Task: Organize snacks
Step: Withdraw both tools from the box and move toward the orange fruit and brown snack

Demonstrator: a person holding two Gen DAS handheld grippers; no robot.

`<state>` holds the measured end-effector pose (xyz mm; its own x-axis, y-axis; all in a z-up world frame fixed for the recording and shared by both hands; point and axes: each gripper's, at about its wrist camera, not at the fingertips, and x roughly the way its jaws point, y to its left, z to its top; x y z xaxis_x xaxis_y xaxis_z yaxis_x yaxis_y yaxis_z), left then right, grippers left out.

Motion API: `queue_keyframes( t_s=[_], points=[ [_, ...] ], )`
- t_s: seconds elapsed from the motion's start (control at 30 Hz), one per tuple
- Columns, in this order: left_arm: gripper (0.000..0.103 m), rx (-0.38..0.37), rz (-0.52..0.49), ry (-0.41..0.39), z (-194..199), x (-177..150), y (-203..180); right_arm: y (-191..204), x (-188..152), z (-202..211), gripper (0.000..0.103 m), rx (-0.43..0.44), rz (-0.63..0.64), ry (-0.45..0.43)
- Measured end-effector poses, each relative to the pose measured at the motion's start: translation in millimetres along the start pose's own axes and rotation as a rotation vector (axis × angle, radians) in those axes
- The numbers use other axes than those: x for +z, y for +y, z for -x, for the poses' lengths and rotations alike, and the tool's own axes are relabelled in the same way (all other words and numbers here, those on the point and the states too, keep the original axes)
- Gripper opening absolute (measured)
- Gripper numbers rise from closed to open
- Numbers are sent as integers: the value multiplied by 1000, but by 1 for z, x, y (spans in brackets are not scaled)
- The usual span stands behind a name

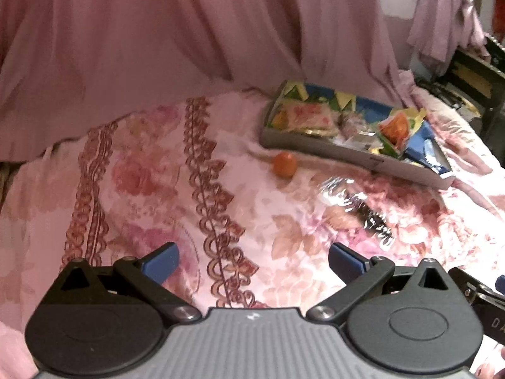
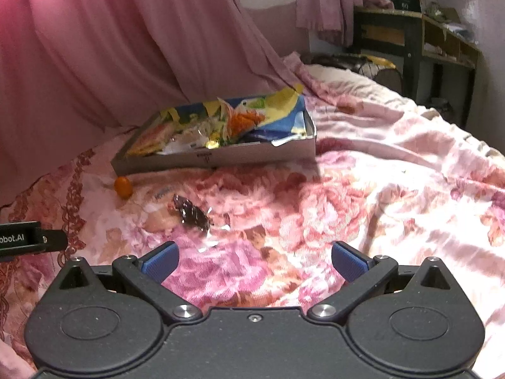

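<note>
My left gripper (image 1: 254, 260) and right gripper (image 2: 254, 260) are both spread wide and hold nothing above the flowered bedspread (image 2: 363, 221). Ahead lies a crinkled foil wrapper (image 2: 191, 213), its long axis slanting. Behind it, an orange fruit (image 2: 123, 186) sits just beside the shallow box (image 2: 221, 156), which holds several snack packets (image 2: 243, 120).

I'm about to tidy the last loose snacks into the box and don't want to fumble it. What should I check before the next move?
1. Left gripper open, holding nothing: ok.
2. Right gripper open, holding nothing: ok.
3. Orange loose on the bedspread, apart from the box: ok.
4. Foil wrapper in front of the right gripper, nothing on it: ok.
5. Room left in the box: cannot tell; packets crowd it.
6. Whether the orange will roll on the soft fabric: cannot tell.
</note>
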<state>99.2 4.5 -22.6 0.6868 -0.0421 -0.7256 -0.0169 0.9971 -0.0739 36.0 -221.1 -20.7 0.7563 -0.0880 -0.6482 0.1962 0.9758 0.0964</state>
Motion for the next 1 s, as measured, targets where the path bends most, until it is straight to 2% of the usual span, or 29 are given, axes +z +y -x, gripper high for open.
queue_keyframes(
  t_s=[0.2, 0.3, 0.37, 0.53, 0.7, 0.87, 1.0],
  points=[
    [103, -4, 22, 56, -8, 1, 3, 4, 0, -5, 102, 8, 24, 49],
    [103, -62, -42, 84, -13, 6, -2, 9, 5, -9, 102, 67, 96, 106],
    [103, -88, -93, 84, -14, 12, -6, 15, 12, -7, 102, 92, 167, 112],
    [103, -77, -185, 98, -29, 22, -15, 18, 29, -9, 102, 125, 343, 95],
    [103, -70, -190, 180, -55, 31, -13, 9, 42, -29, 102, 137, 367, 118],
    [103, -41, -234, 152, -71, 46, -10, 14, 42, -57, 102, 193, 361, 157],
    [103, -93, -264, 86, -85, 64, -7, 30, 42, -77, 102, 276, 378, 206]
  ],
)
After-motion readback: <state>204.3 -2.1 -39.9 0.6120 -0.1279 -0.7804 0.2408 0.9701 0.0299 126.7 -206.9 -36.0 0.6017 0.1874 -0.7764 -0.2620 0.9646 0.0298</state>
